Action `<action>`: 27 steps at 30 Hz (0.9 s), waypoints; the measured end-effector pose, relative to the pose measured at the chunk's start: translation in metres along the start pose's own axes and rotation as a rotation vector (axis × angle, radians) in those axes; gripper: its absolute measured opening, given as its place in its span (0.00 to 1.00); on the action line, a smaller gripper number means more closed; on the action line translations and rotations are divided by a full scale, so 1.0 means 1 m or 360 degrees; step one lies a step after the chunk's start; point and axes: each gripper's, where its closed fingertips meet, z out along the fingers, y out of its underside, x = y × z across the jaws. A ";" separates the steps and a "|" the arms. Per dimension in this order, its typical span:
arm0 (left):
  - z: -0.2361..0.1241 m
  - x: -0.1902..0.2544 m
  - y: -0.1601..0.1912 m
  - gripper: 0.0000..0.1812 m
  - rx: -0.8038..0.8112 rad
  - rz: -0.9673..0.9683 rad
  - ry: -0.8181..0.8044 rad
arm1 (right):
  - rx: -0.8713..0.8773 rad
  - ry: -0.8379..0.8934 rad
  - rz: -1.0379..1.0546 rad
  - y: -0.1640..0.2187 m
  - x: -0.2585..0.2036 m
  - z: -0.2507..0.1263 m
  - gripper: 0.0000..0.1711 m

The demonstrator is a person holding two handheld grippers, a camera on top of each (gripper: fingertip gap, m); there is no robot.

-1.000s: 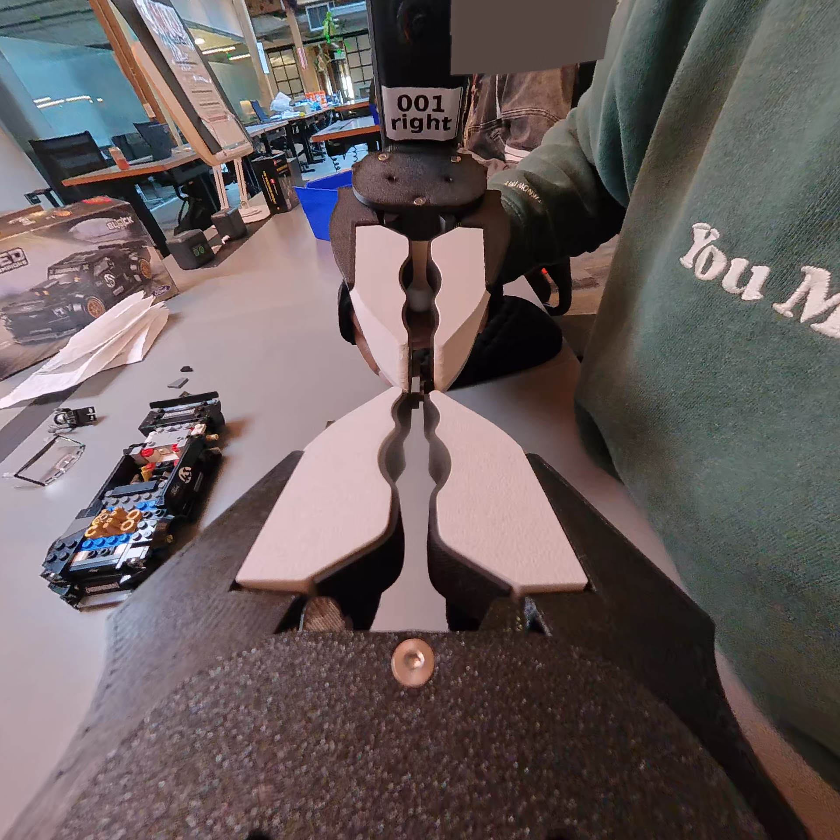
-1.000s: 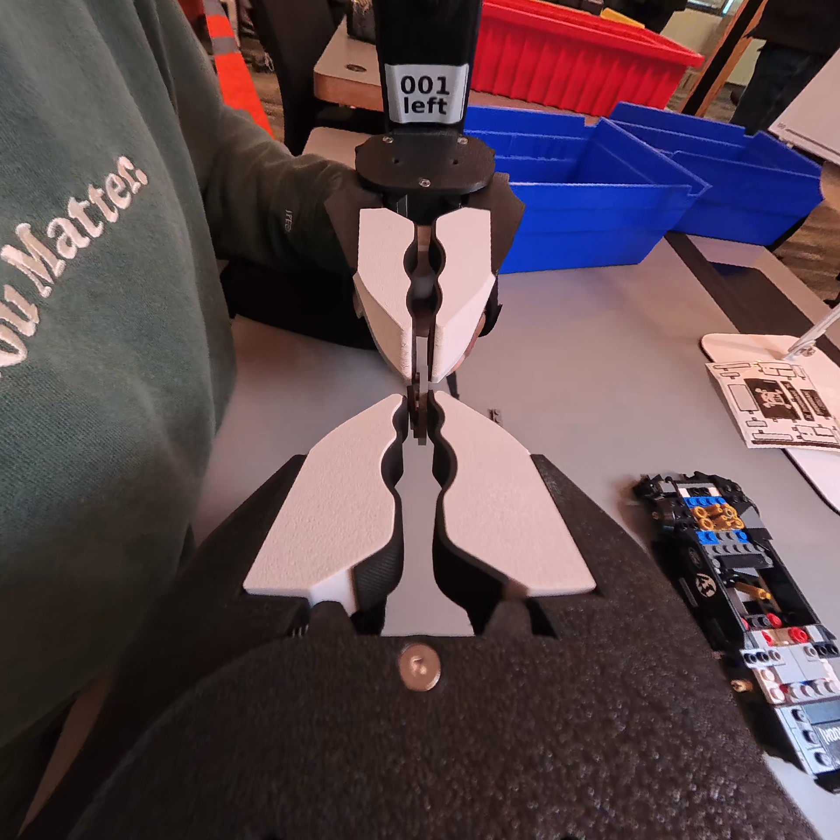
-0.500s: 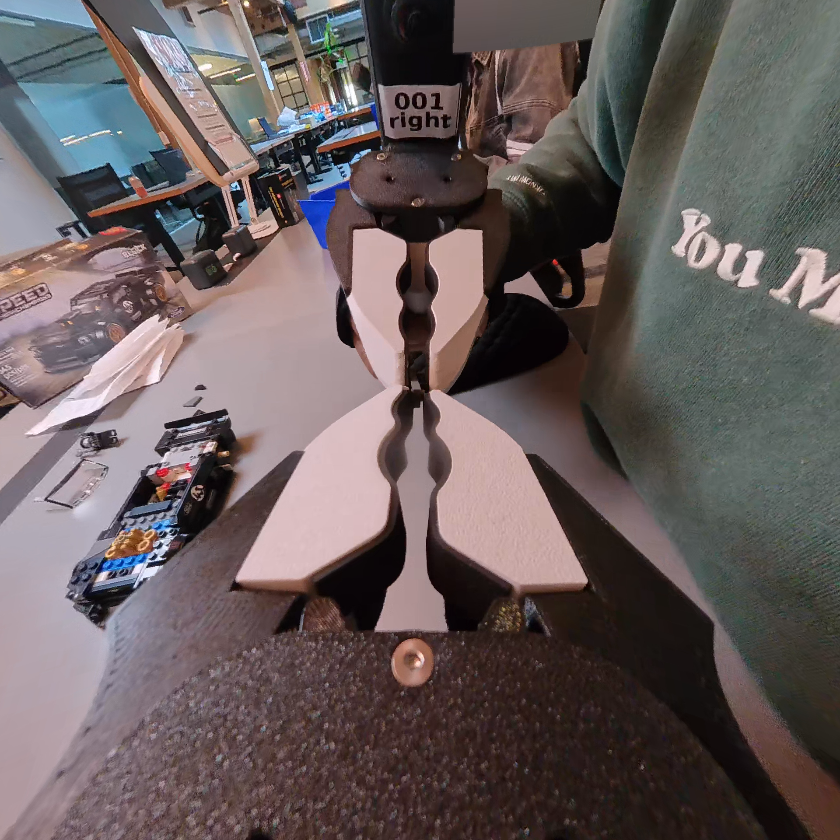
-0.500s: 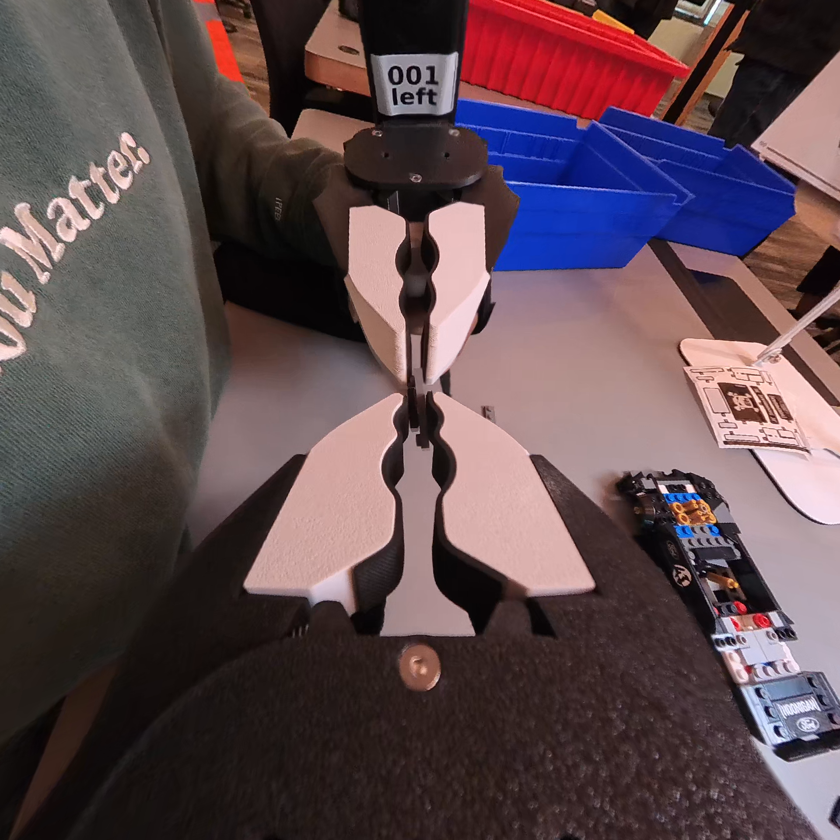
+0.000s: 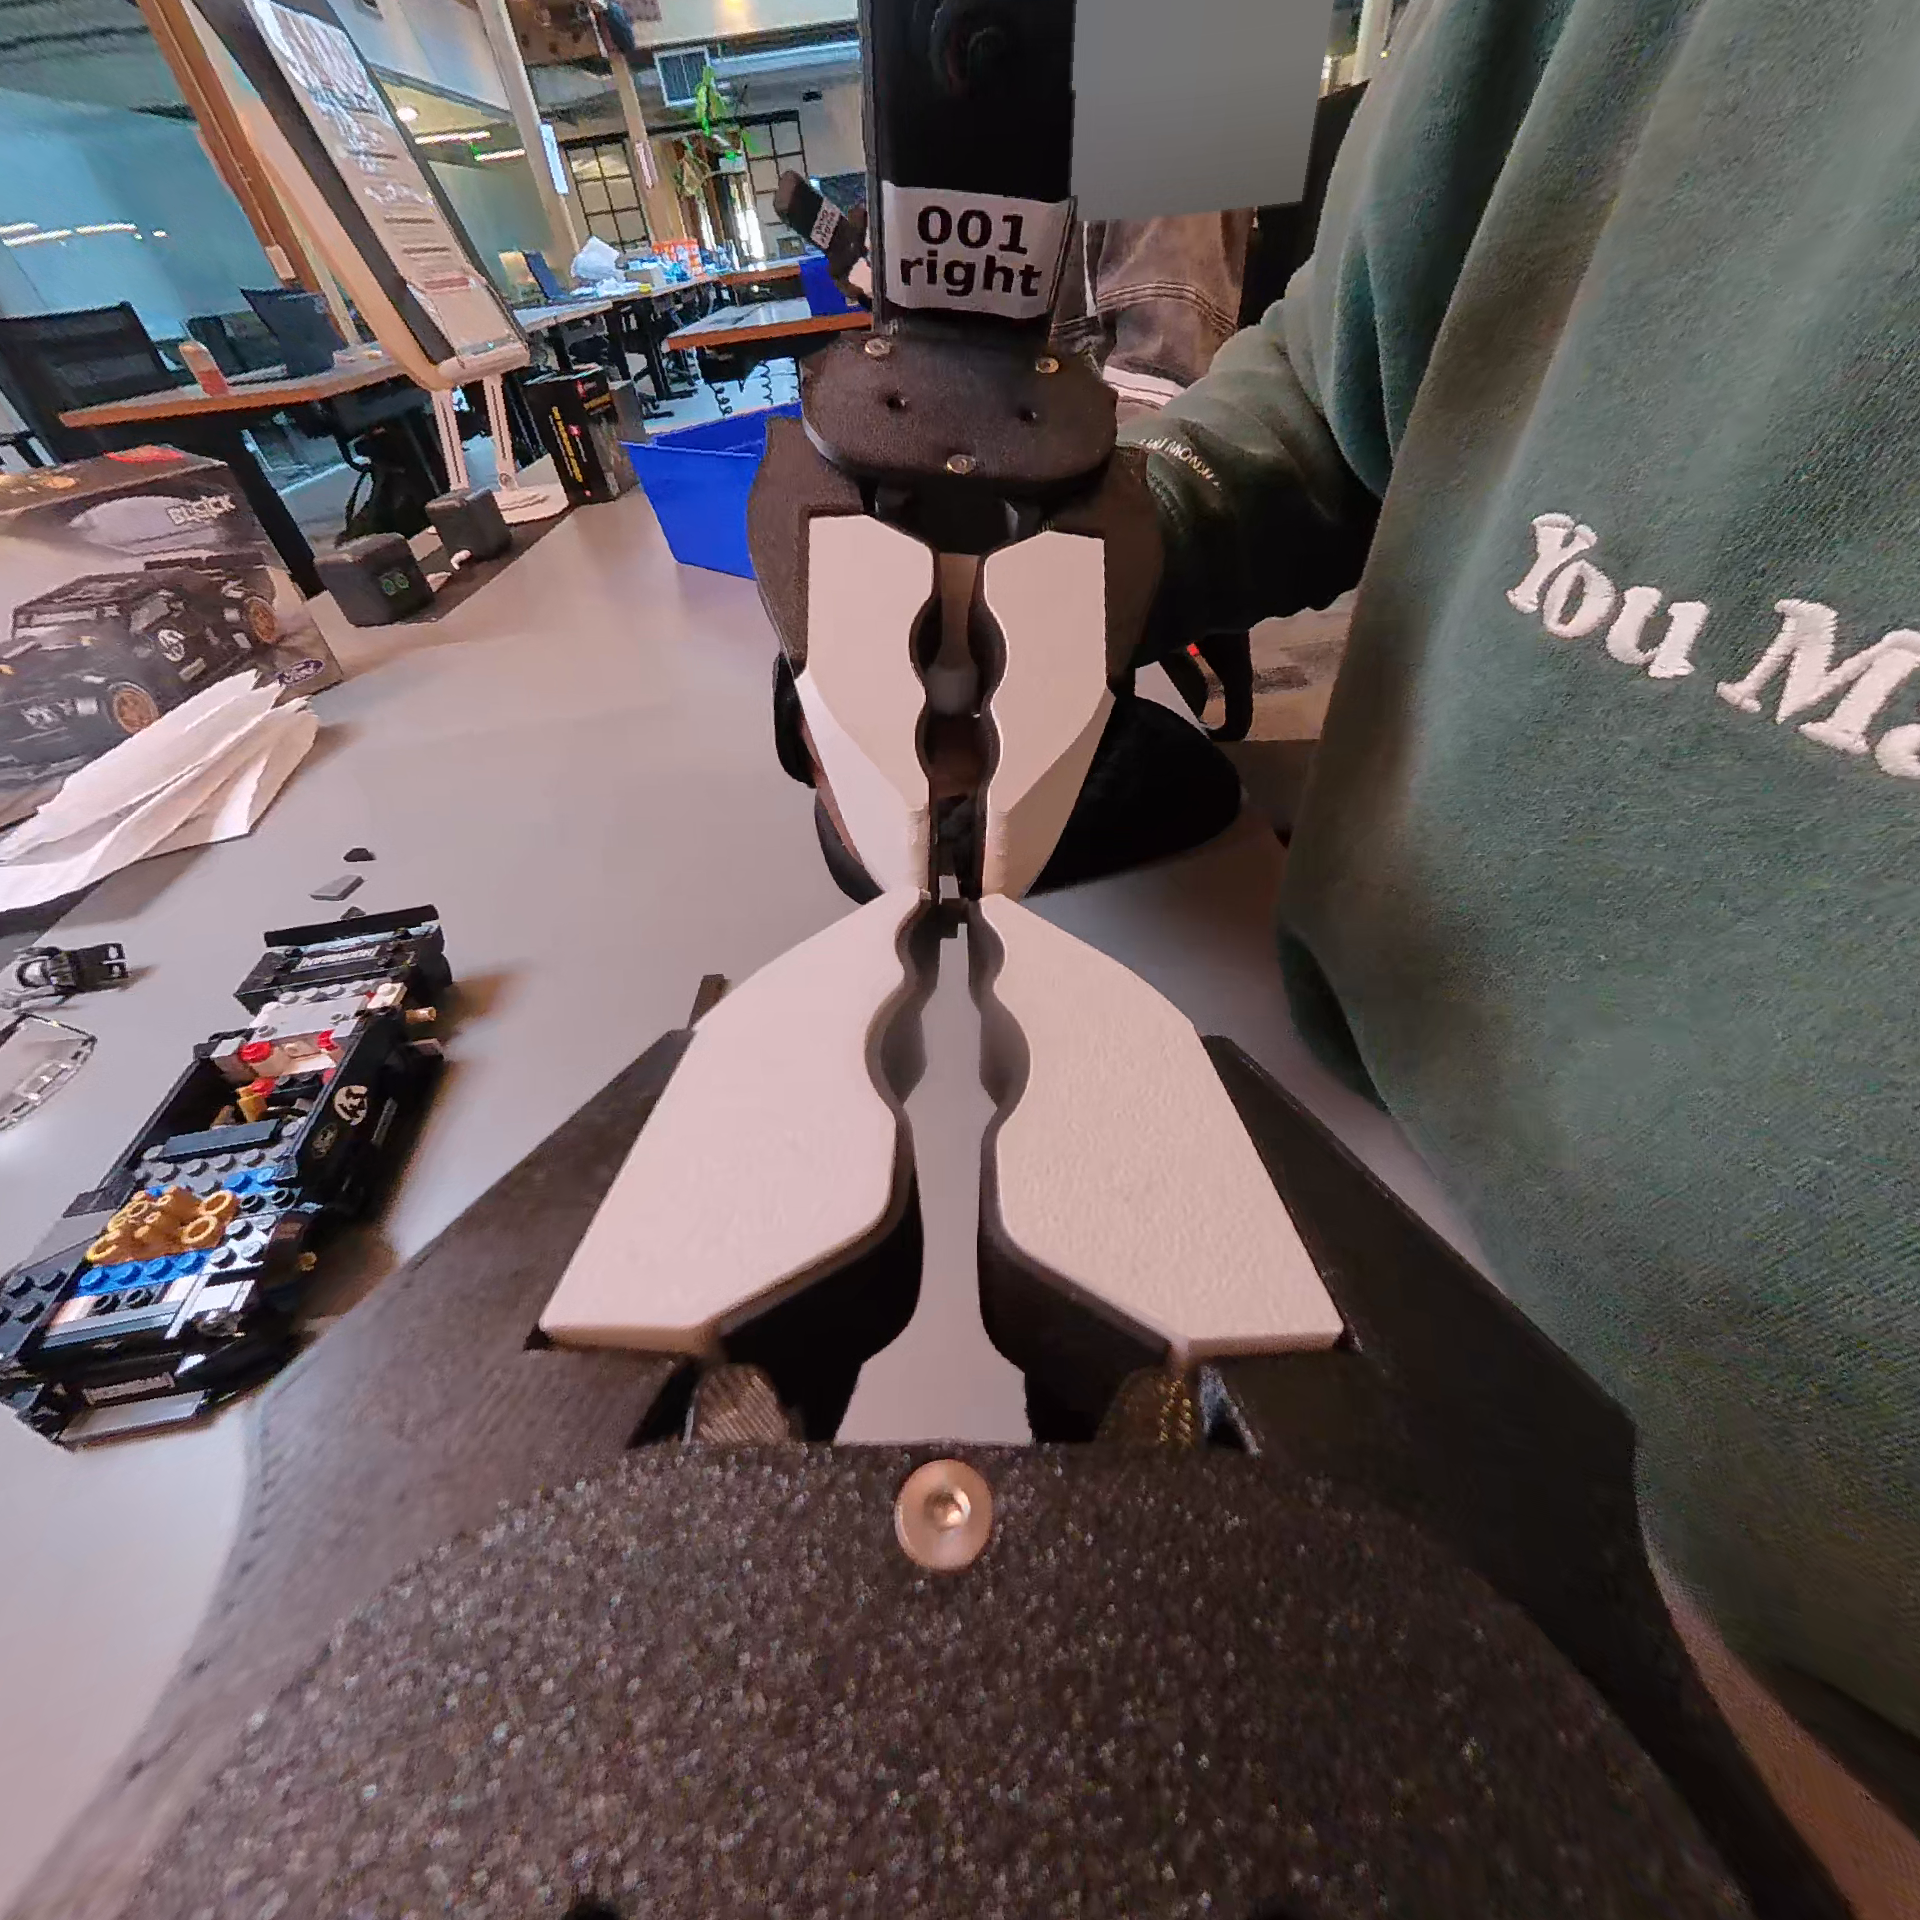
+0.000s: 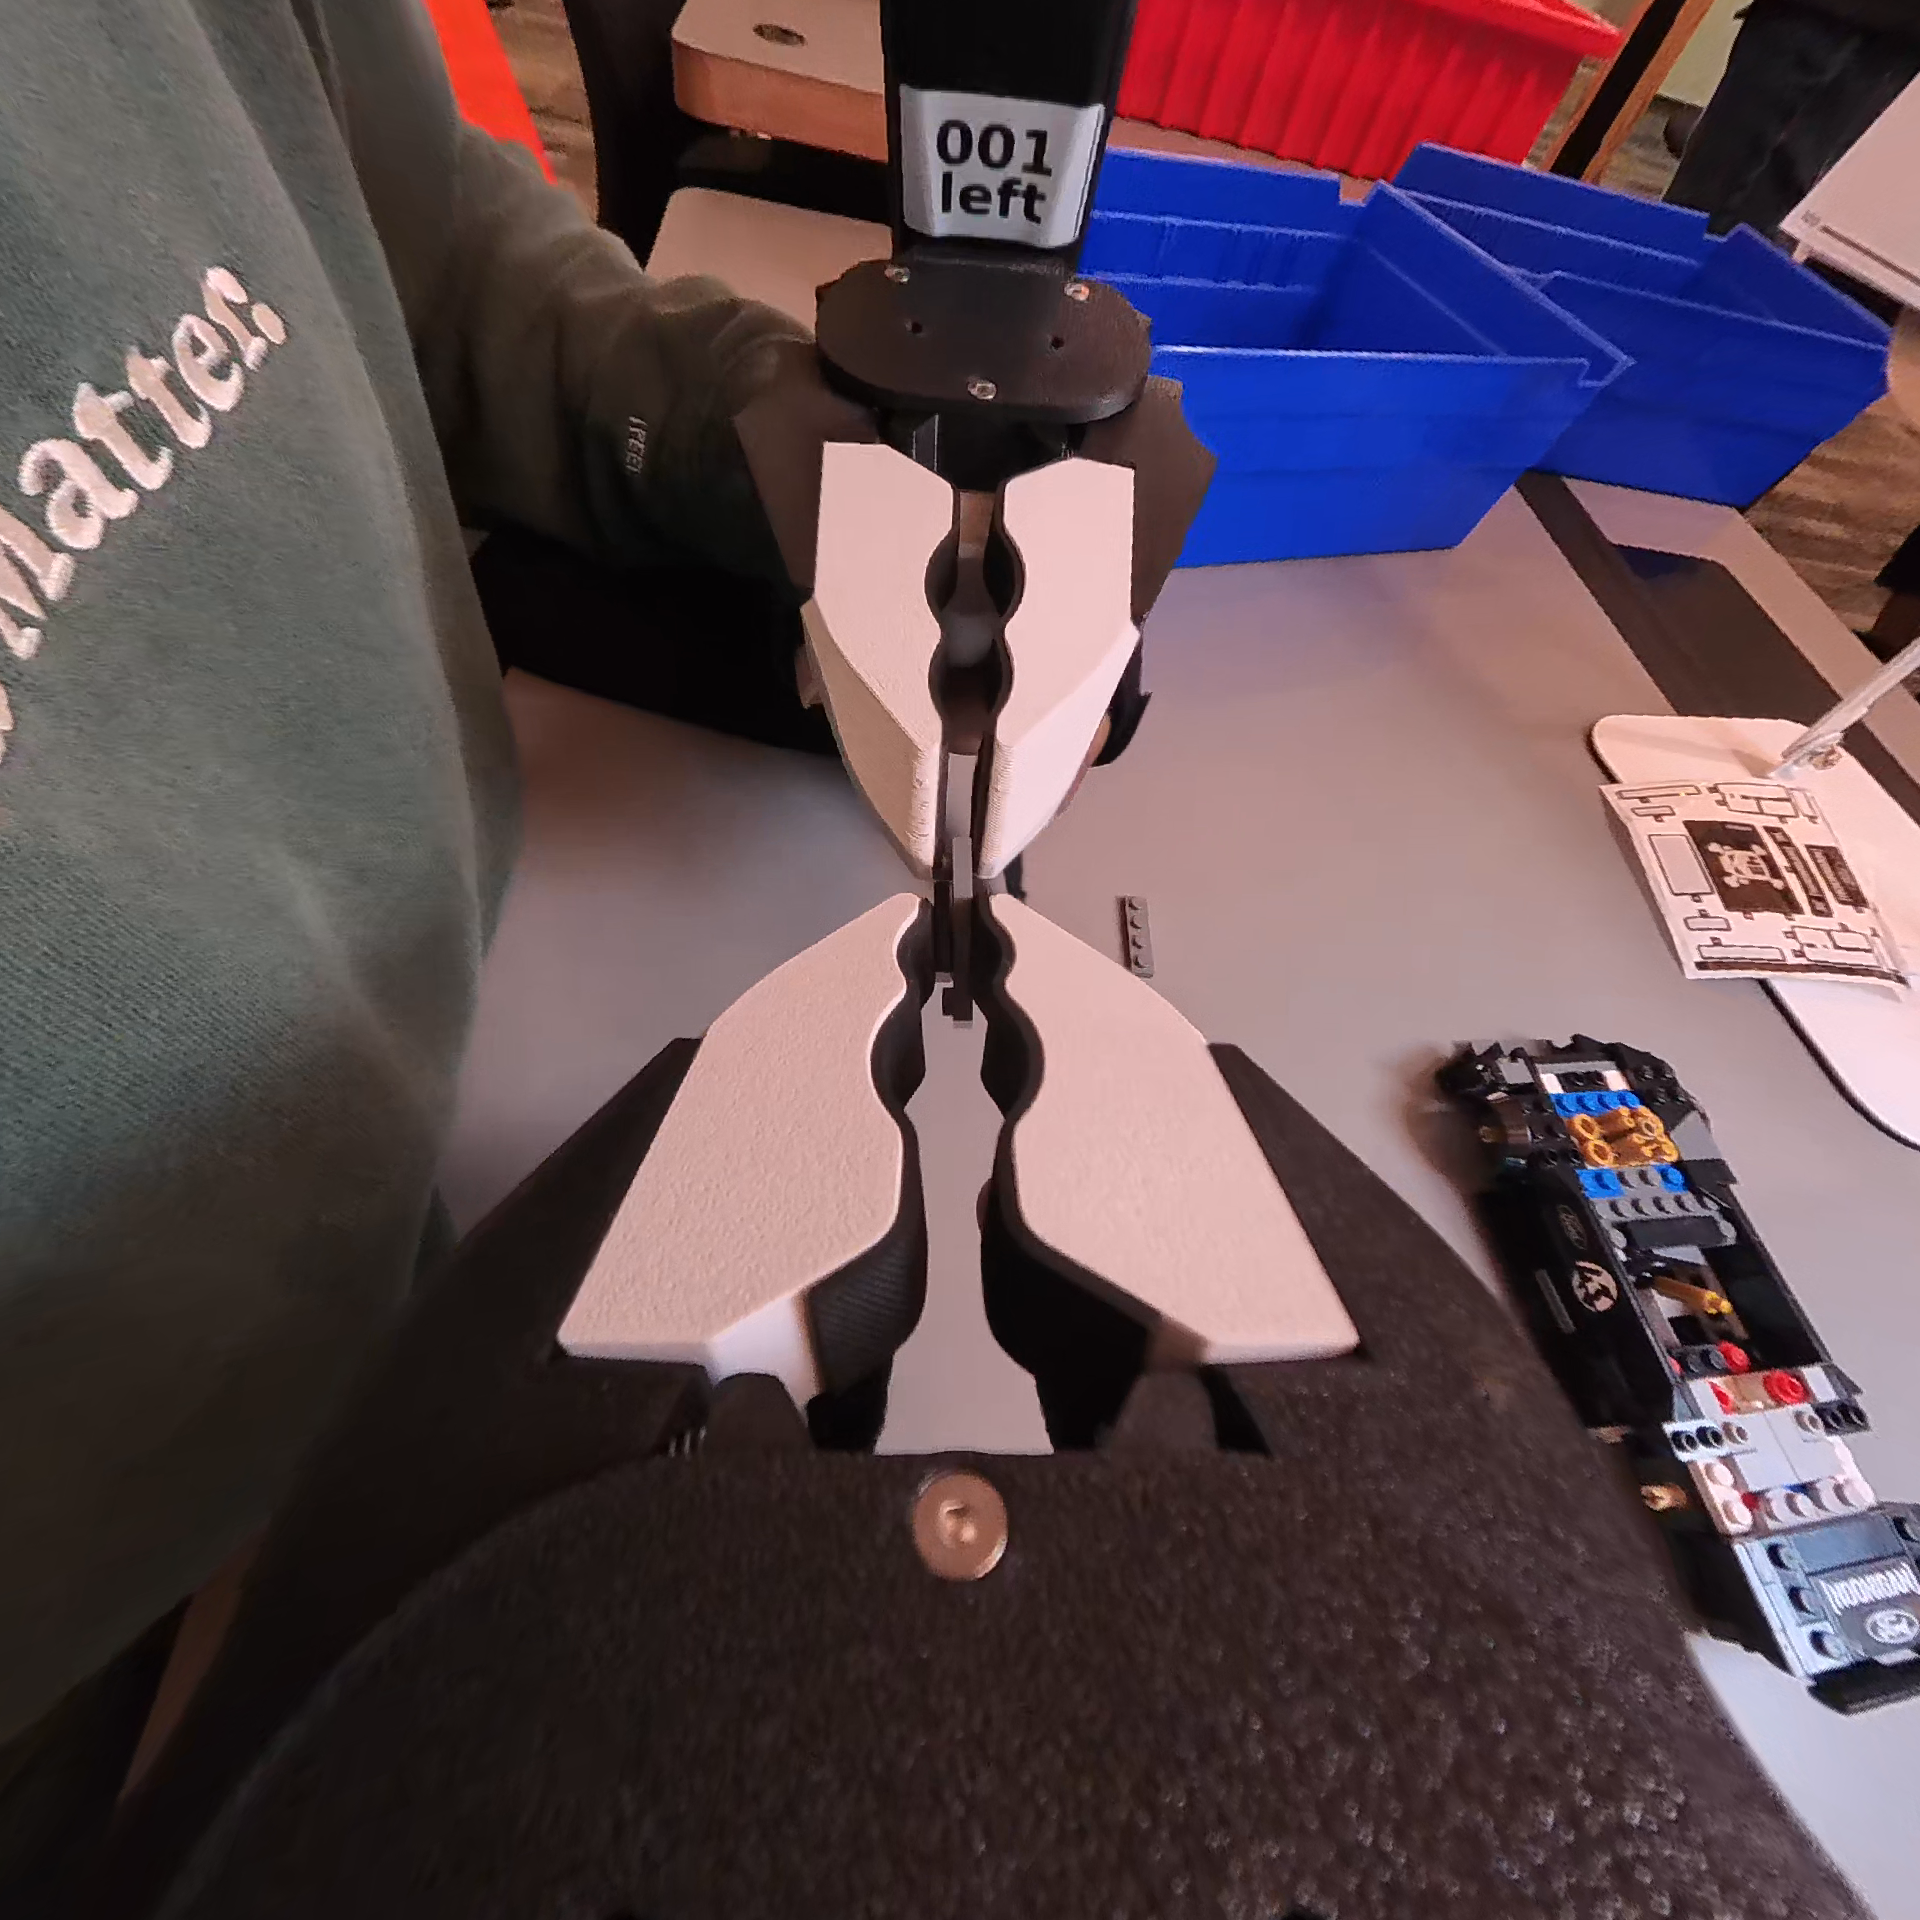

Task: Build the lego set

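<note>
My left gripper [image 5: 945, 916] and right gripper [image 6: 956, 927] meet tip to tip above the grey table, in front of a person in a green sweatshirt. Each is shut on a small dark lego piece. The left one's thin grey plate [image 6: 962, 871] and the right one's dark piece [image 6: 954, 961] touch between the tips. In the left wrist view only a sliver of a dark piece [image 5: 948, 891] shows. The half-built black lego car [image 5: 208, 1174] lies on the table to the left and also shows in the right wrist view [image 6: 1683, 1299].
A loose grey plate [image 6: 1138, 935] lies near the tips. A sticker sheet [image 6: 1756, 883] lies on a white stand base, with blue bins [image 6: 1351, 384] behind. The set's box [image 5: 125, 623], white paper bags [image 5: 156, 790], a clear windscreen piece [image 5: 36, 1065] and small dark pieces [image 5: 338, 886] lie left. Both grippers' tips are close together, under 4 cm apart.
Both grippers stay shut and tip to tip on their pieces. The pair has swayed slightly over the table, so the car shifts a little in both views.
</note>
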 end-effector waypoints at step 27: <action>0.001 -0.052 0.009 0.03 0.0431 -0.1818 0.0192 | -0.0142 0.0543 -0.0316 0.018 0.050 -0.004 0.05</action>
